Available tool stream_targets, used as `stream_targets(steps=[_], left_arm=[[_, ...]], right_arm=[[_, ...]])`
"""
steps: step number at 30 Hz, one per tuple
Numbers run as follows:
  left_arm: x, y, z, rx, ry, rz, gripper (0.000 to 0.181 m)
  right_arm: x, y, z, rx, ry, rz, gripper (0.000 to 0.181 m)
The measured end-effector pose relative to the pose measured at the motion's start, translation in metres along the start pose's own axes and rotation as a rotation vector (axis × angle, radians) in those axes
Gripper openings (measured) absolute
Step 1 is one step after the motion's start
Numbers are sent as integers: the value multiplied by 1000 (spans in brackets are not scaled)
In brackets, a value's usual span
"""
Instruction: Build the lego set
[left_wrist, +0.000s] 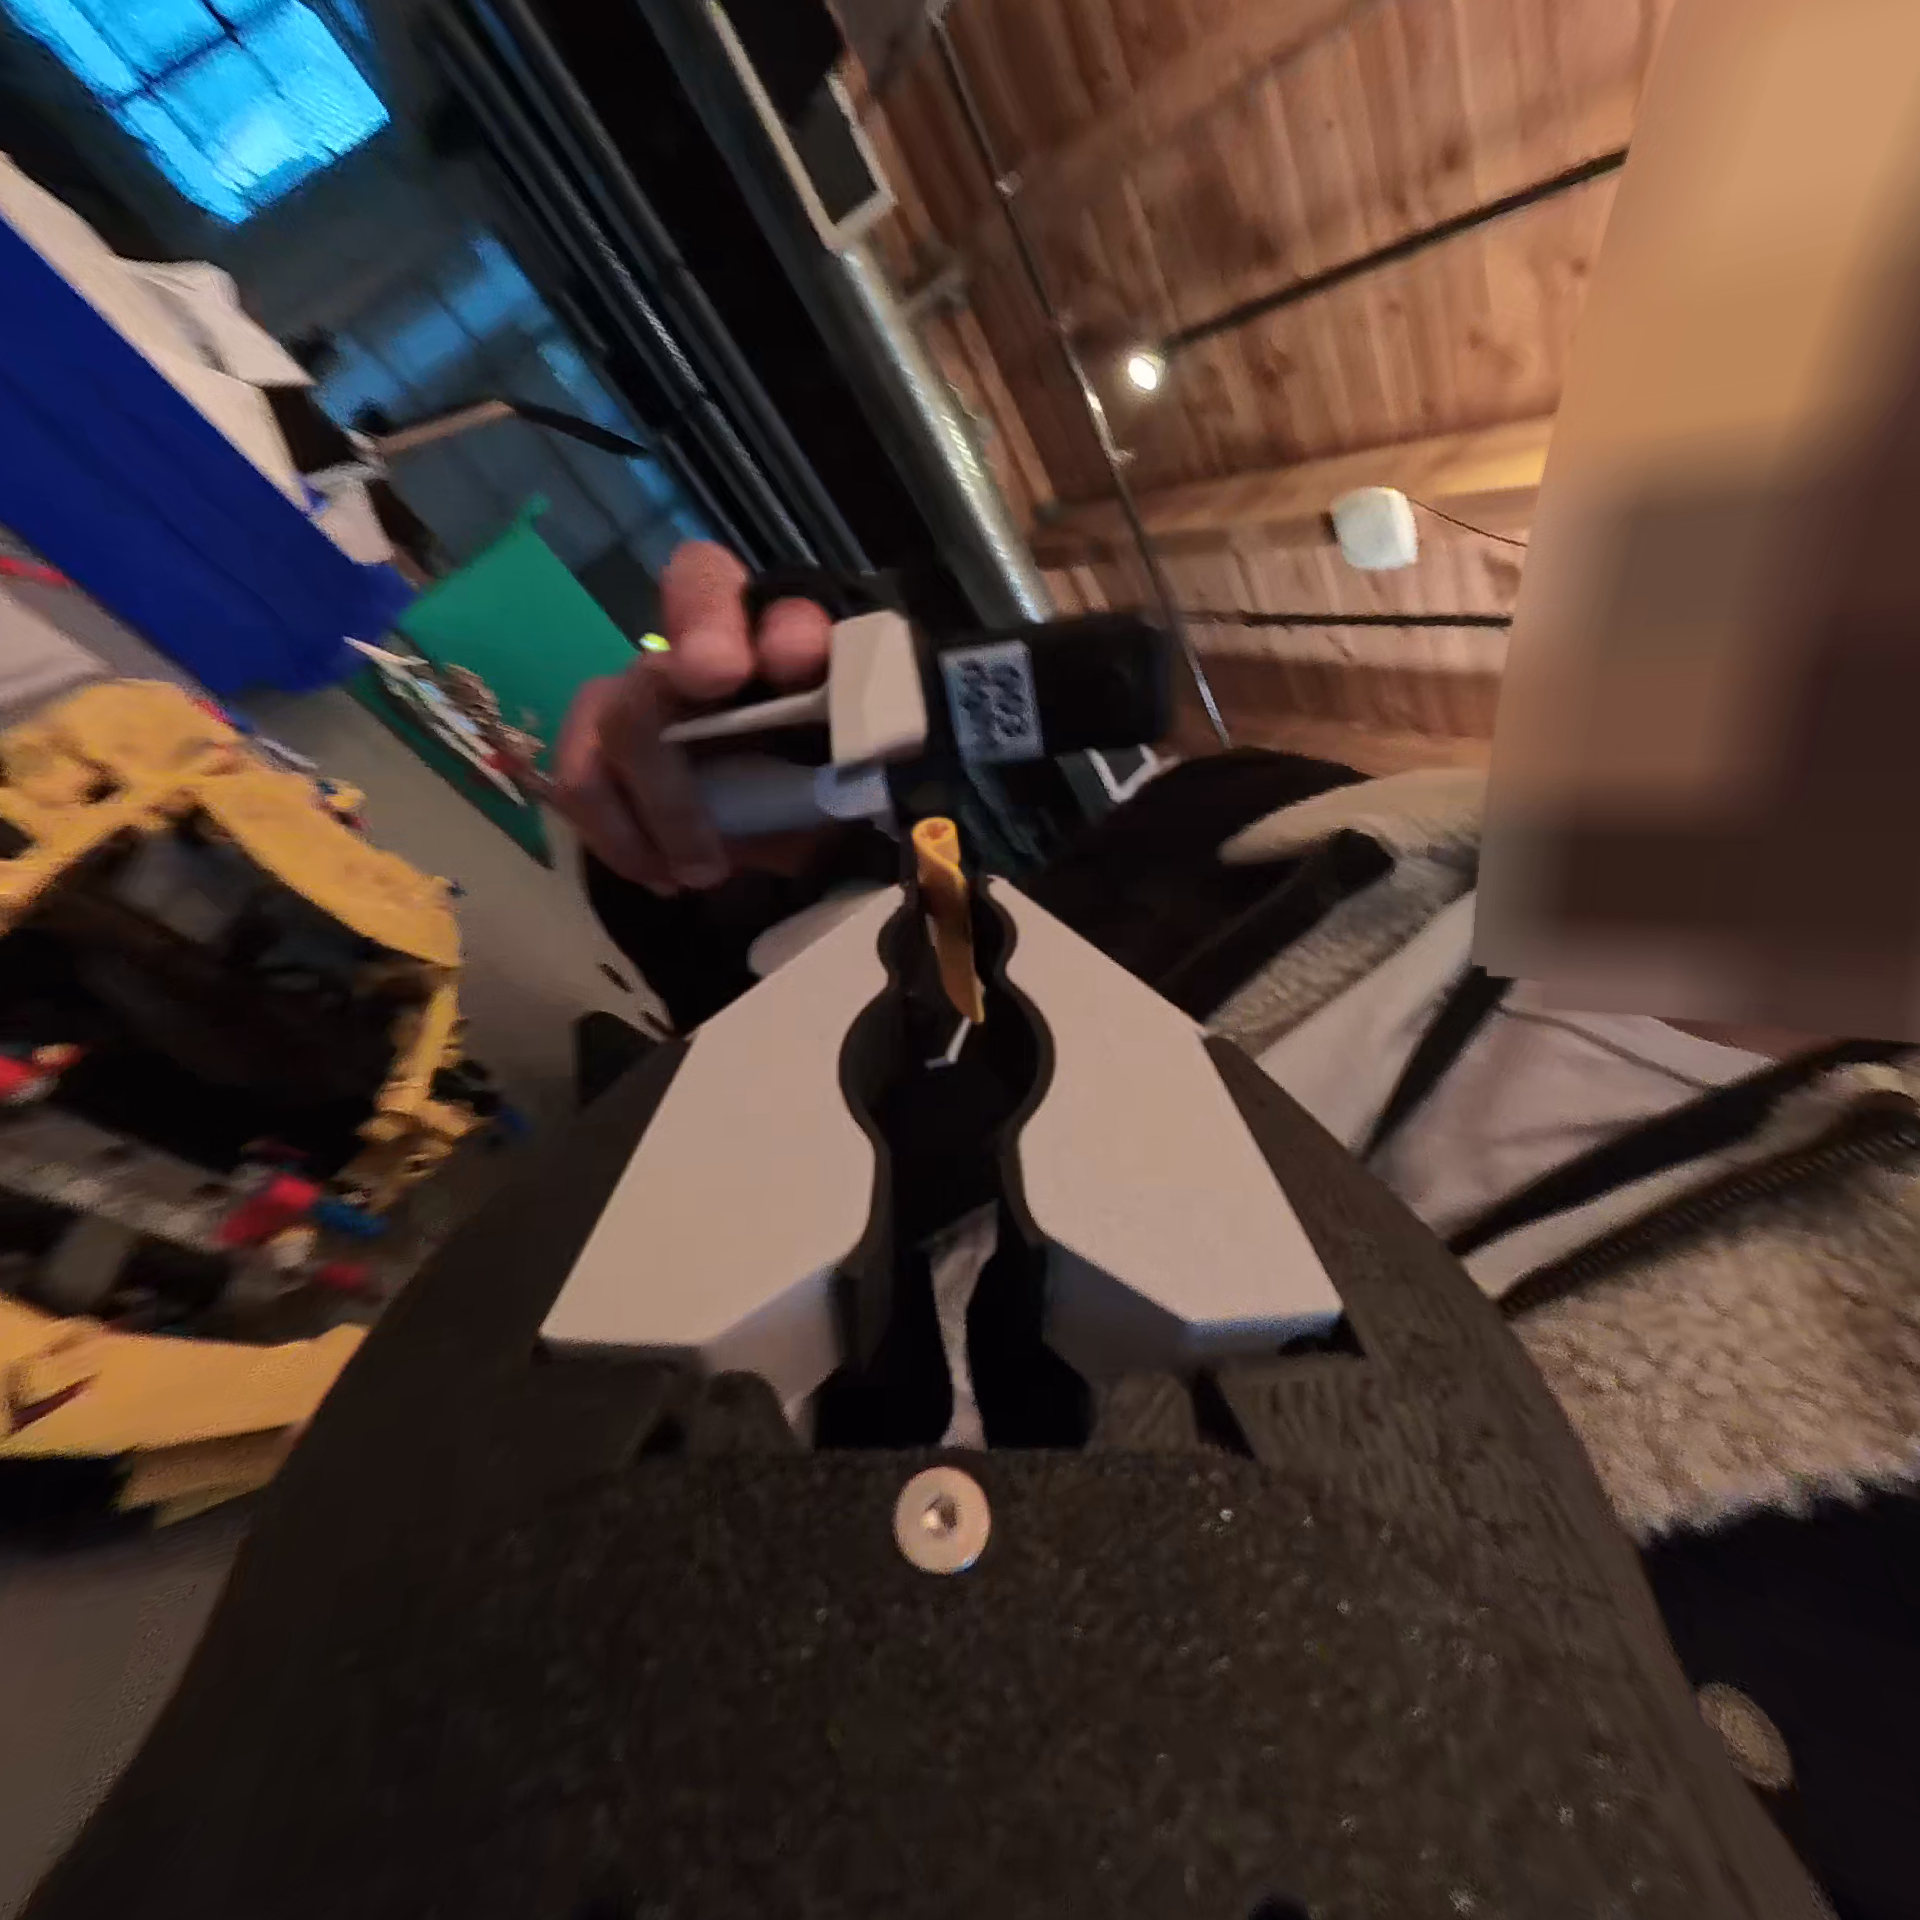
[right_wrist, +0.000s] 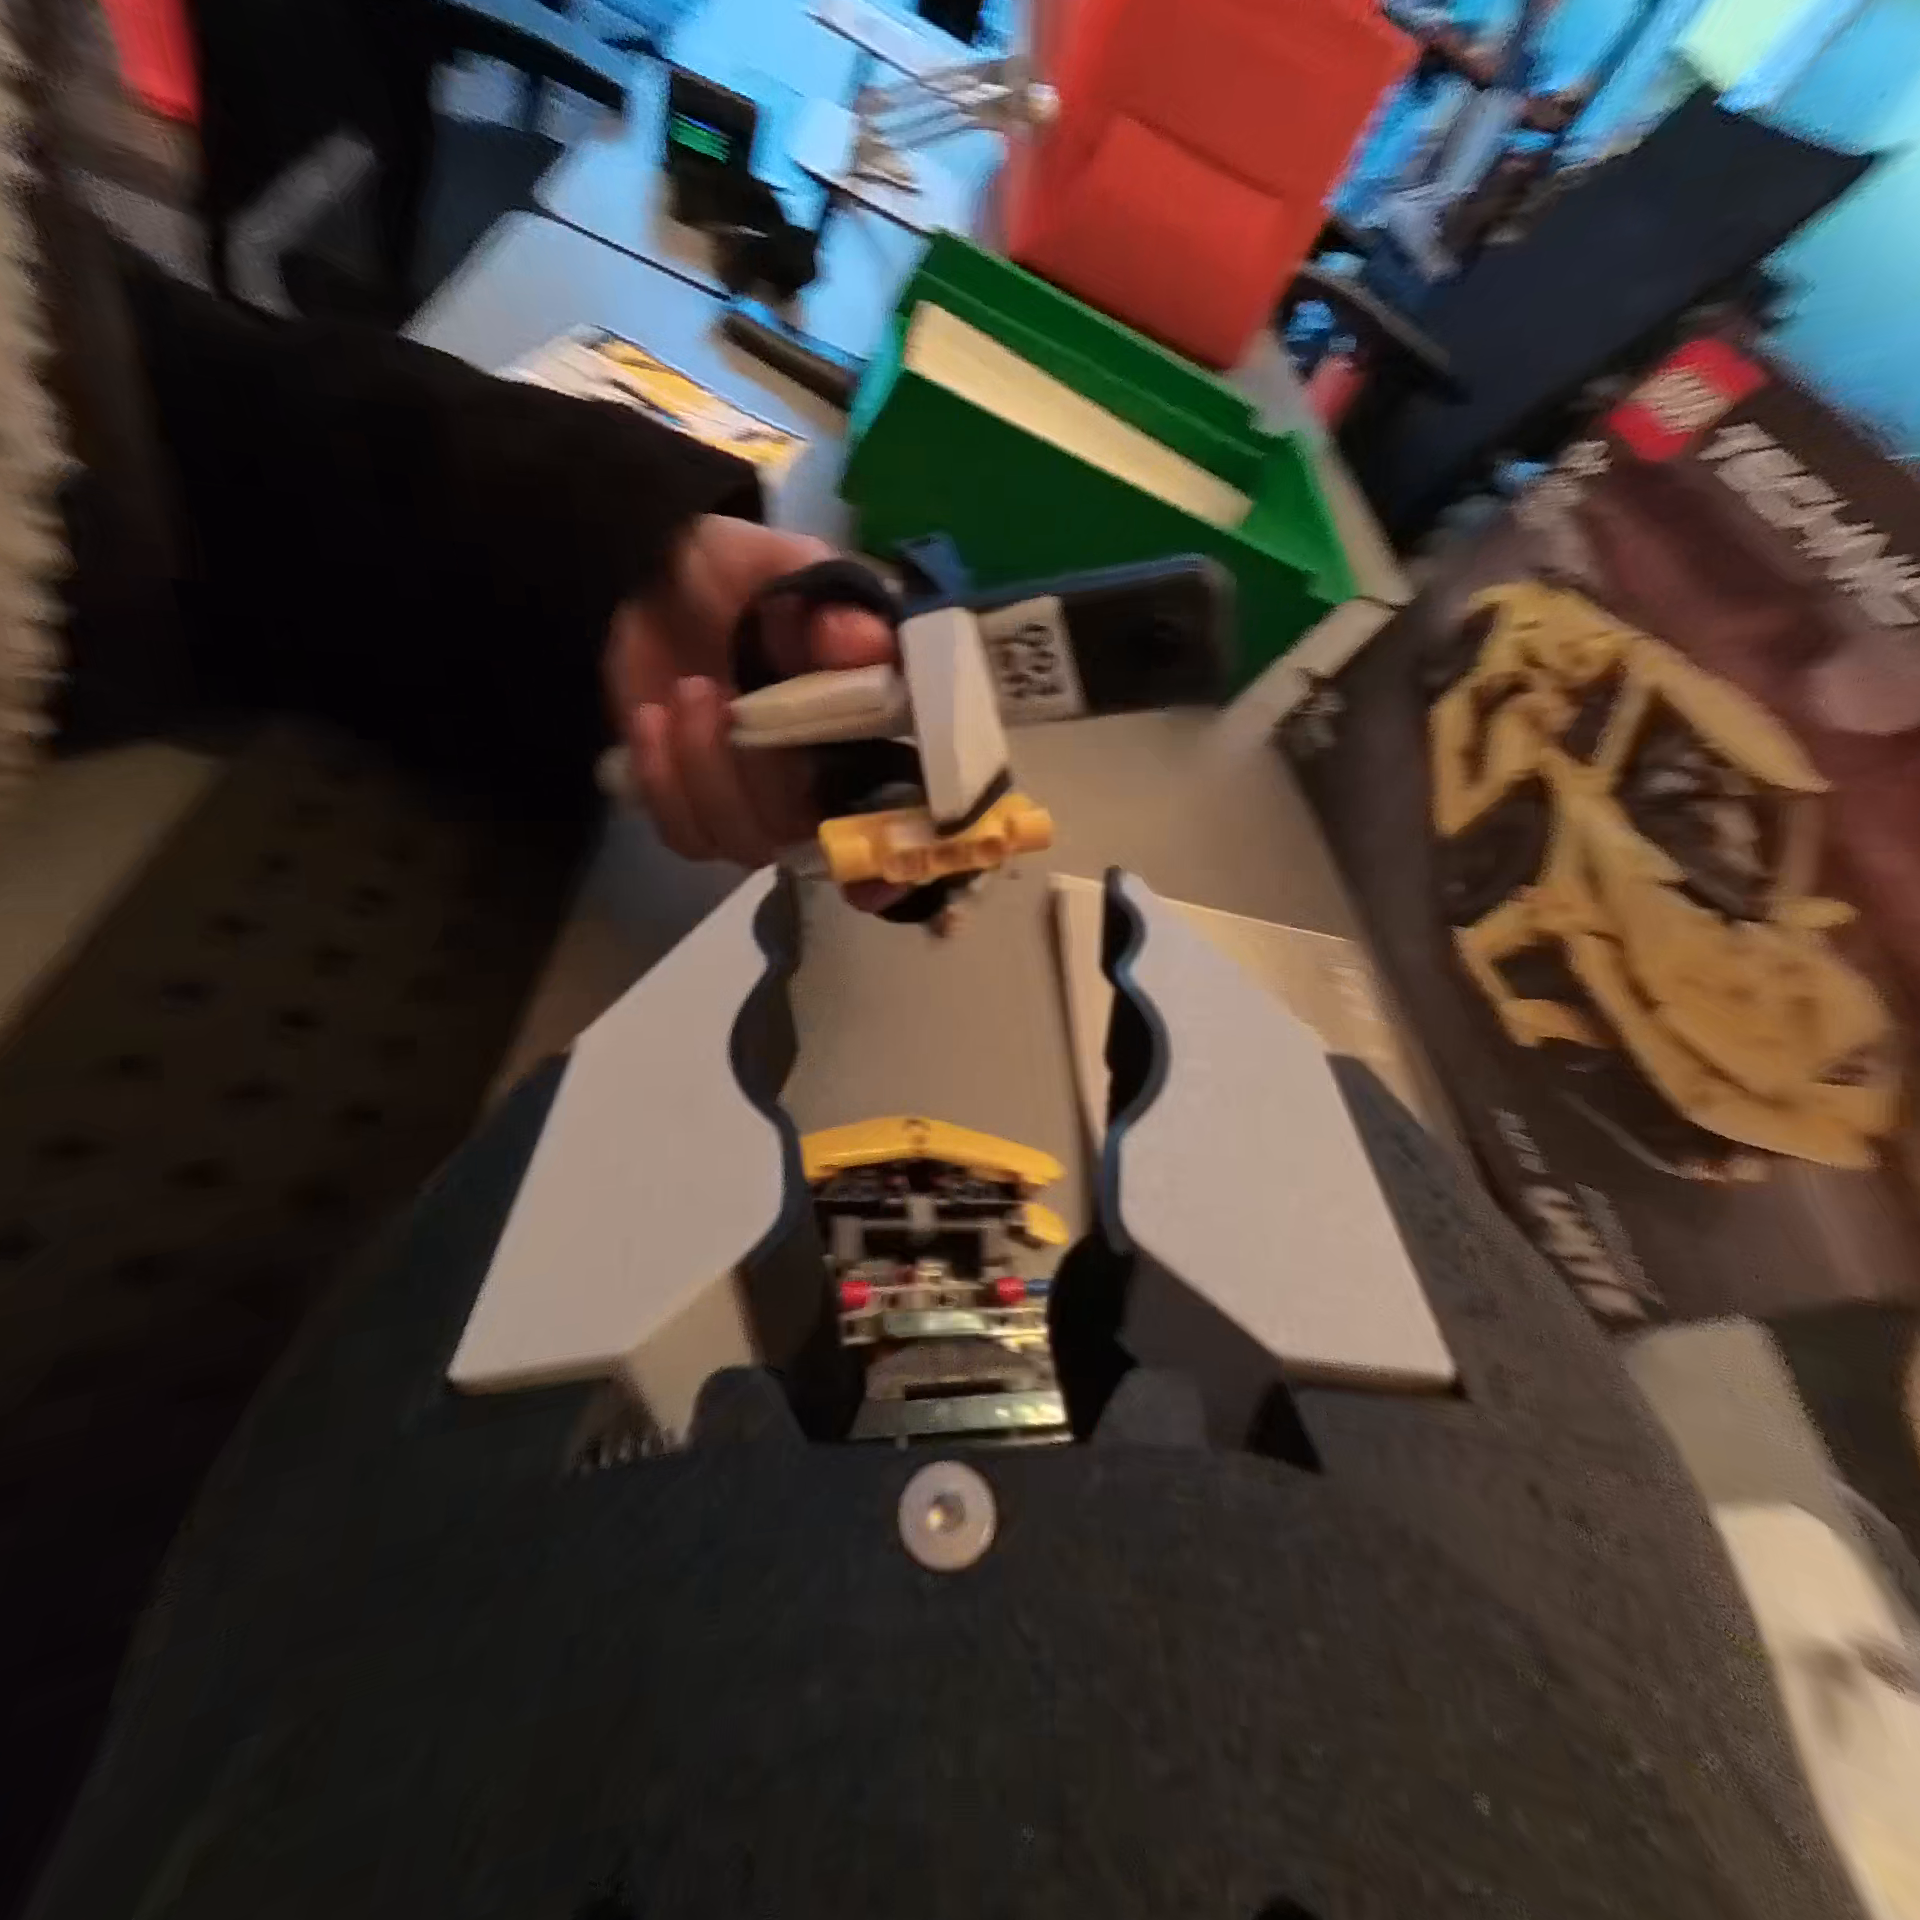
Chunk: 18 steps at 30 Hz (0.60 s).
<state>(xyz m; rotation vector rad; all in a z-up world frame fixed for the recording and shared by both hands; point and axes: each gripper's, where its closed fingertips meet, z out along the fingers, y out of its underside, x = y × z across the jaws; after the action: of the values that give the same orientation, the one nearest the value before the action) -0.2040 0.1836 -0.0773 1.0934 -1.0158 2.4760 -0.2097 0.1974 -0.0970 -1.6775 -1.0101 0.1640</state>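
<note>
The yellow lego car (left_wrist: 208, 935) lies on the surface (left_wrist: 488, 831), left of the left gripper (left_wrist: 948, 935), whose fingers clamp a small yellow piece (left_wrist: 951, 925). The right gripper (right_wrist: 940, 935) has its fingers apart, holding nothing.

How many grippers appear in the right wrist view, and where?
2. The right gripper, open, fills the foreground. The left gripper is beyond it near the centre, held in a hand, shut on a yellow lego piece.
</note>
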Motion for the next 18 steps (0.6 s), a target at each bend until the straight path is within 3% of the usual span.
stream_targets(steps=[3,6,12,18], left_arm=[[5,6,5,-24,48,-26,8],[7,3,3,-5,65,-39,7],[10,11,7,-57,88,-55,7],[9,23,11,-120,78,-57,7]], right_arm=[[-6,-8,-6,64,-62,15,48],[-5,-11,-8,100,-26,-31,41],[-15,-17,-10,149,-18,-64,40],[-20,-26,-17,177,-122,64,46]])
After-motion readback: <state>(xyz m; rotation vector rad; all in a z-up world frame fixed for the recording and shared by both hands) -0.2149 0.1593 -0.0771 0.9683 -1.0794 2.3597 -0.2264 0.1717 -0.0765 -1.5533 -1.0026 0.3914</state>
